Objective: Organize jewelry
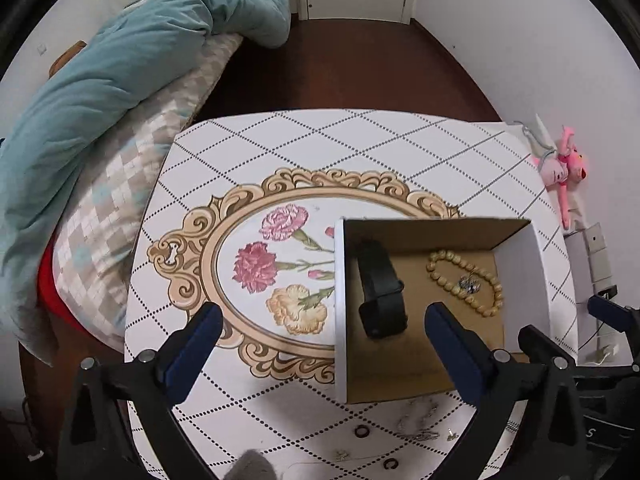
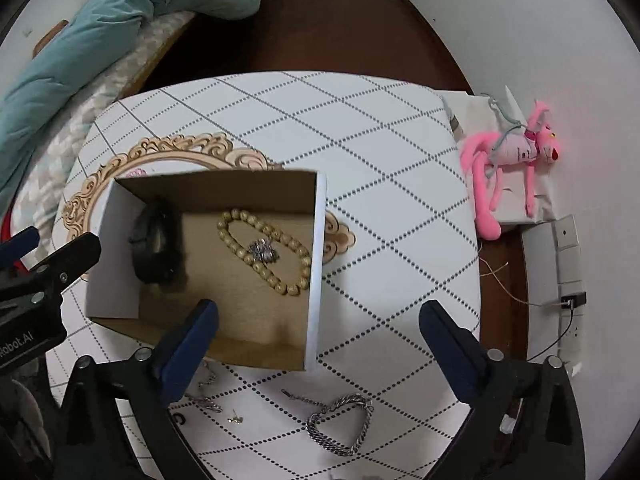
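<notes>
Left tool (image 1: 324,316): jaws spread wide, nothing held. Under it sits the box (image 1: 340,300), whose left wall falls between the jaws; the black watch (image 1: 380,292) lies in the box just inside the right finger.

Right tool (image 2: 318,314): also wide open and empty, with the box's right wall between its fingers. The bead bracelet (image 2: 264,252) and a small silver piece (image 2: 264,250) lie ahead of its left finger, inside the box.

Risks: a low finger could clip the box wall and shove or tip it. The thin loose pieces on the bench (image 2: 380,160) could slip from the pads.

View difference: only the right view shows the silver chain bracelet (image 2: 340,424) clearly, beneath that tool. The left view shows a small dark ring (image 1: 362,432) below the box.
</notes>
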The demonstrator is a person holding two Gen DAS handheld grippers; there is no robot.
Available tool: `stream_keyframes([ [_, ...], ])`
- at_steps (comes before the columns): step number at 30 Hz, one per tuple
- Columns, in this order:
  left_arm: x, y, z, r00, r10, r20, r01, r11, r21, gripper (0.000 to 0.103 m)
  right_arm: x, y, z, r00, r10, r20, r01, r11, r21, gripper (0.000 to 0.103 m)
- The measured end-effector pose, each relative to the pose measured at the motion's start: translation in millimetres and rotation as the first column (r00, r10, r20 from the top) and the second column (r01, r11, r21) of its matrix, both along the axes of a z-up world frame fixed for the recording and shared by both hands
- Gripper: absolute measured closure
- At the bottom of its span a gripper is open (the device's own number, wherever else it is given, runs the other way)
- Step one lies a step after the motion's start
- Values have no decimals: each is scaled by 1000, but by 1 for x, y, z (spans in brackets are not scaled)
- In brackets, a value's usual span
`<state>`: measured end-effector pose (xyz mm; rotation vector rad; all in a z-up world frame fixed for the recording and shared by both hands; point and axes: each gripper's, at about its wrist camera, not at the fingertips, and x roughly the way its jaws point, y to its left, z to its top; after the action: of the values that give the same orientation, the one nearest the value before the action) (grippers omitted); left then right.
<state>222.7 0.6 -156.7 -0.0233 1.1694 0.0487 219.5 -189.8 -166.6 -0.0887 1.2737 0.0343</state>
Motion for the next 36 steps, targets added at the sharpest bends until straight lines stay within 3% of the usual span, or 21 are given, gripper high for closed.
stream_keyframes([
  [9,-20,3,3,999,29,30,-28,999,-17,0,-15,-6,7,998,-34,43,35,999,-1,1],
  [13,-35,4,14,997,44,62,-42,998,-35,0,-31,-9,25,993,-52,106,53,999,-9,1],
  [27,-98,-2,88,974,16,226,-21,1000,20,0,-95,-12,102,951,-81,297,87,996,-7,1],
  [36,-118,-2,113,967,26,254,-24,1000,-10,0,-129,-15,146,917,-106,384,94,994,51,1],
])
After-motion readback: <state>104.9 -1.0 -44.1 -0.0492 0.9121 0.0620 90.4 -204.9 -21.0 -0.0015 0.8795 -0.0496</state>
